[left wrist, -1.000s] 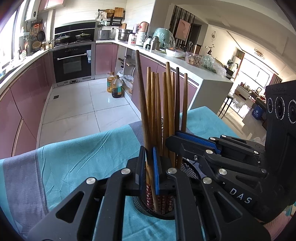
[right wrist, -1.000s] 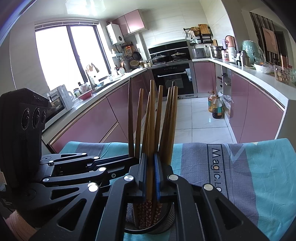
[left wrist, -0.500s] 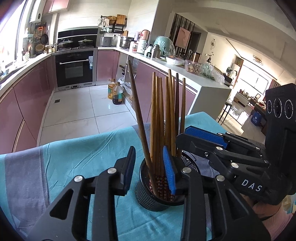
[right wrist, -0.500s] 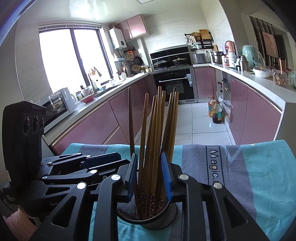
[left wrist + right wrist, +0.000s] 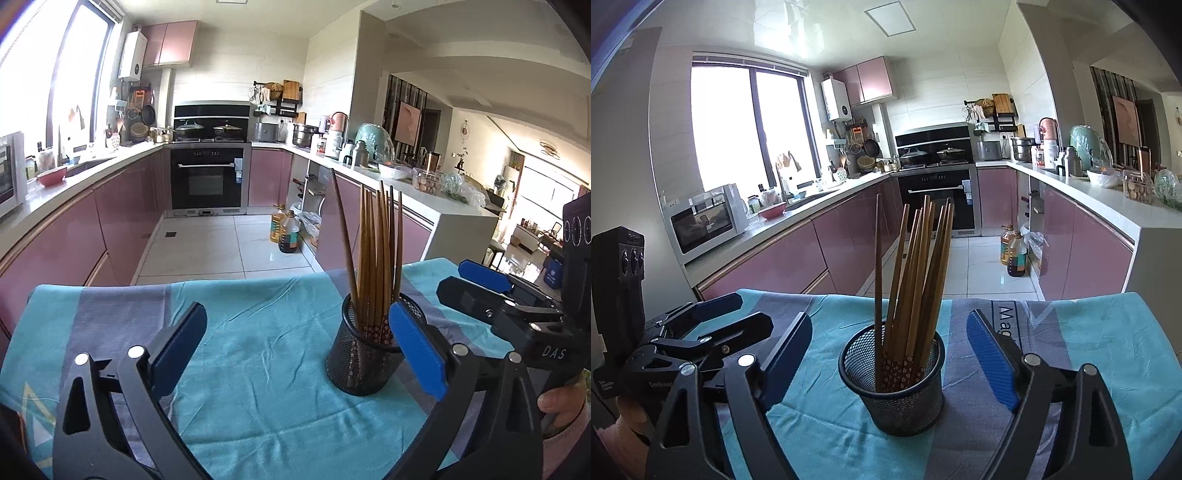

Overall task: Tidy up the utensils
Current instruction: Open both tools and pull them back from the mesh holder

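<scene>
A black mesh holder (image 5: 892, 384) filled with wooden chopsticks (image 5: 916, 295) is seen standing upright on the surface, which is covered by a teal and grey cloth (image 5: 258, 354). In the right wrist view the holder is framed between the fingers of the right gripper (image 5: 890, 358), whose jaws are opening and stand wide, with the holder between them but untouched by the blue pads. In the left wrist view the left gripper (image 5: 295, 347) is likewise spread wide and opening; nothing is gripped, and the holder (image 5: 364, 354) is found toward its right finger, whose blue pad (image 5: 417, 354) overlaps the holder's rim, so that contact there cannot be judged. The chopsticks' patterned lower ends are only partly made out through the mesh. The printed lettering on the cloth (image 5: 1008, 321), cut off by the right finger, is shown only in the right view. Each gripper is partly caught at the edge of the other's view.
</scene>
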`<action>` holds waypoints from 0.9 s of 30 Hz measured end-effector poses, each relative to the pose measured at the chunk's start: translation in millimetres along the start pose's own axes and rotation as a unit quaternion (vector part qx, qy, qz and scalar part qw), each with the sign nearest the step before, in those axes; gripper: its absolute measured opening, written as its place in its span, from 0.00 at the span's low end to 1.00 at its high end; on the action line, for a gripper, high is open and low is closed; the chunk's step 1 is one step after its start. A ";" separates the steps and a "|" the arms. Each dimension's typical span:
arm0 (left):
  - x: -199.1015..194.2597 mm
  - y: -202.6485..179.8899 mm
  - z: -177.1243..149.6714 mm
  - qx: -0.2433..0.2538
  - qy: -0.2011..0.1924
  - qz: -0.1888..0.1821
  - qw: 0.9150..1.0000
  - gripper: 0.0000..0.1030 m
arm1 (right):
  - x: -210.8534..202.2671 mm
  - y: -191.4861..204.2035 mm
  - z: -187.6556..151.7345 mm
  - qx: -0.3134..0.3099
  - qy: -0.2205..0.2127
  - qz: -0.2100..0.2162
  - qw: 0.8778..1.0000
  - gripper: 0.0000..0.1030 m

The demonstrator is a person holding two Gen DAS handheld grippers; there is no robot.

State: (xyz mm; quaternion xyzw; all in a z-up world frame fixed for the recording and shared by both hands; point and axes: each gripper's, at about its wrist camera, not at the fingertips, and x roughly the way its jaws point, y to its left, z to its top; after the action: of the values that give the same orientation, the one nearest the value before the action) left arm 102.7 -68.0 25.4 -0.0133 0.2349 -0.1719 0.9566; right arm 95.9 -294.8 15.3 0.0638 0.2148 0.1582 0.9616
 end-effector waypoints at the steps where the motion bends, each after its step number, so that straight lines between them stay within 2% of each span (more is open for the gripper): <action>1: -7.8 1.8 -3.4 0.000 -0.008 0.011 1.000 0.94 | -3.0 3.8 -3.2 -0.004 -0.003 -0.002 1.000 0.86; 4: -23.2 9.6 -10.8 -0.002 -0.017 0.031 0.999 0.94 | -9.7 11.6 -9.8 -0.010 -0.014 -0.006 1.000 0.94; 14: -72.9 28.2 -30.8 -0.027 -0.053 0.090 0.994 0.95 | -28.3 41.8 -37.0 -0.036 -0.035 -0.020 0.999 0.94; 20: -101.2 26.4 -35.7 -0.016 -0.082 0.106 0.991 0.95 | -40.7 55.1 -43.1 -0.047 -0.052 -0.035 0.997 0.94; 27: -113.8 25.0 -41.9 -0.013 -0.092 0.125 0.988 0.95 | -48.9 64.6 -47.8 -0.050 -0.063 -0.038 0.996 0.94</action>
State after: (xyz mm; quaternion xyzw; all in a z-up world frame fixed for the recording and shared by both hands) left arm -2.8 -4.0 36.1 -0.0118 0.1476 -0.0456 0.9879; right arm 15.4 -247.6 3.8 0.0174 0.1479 0.1278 0.9806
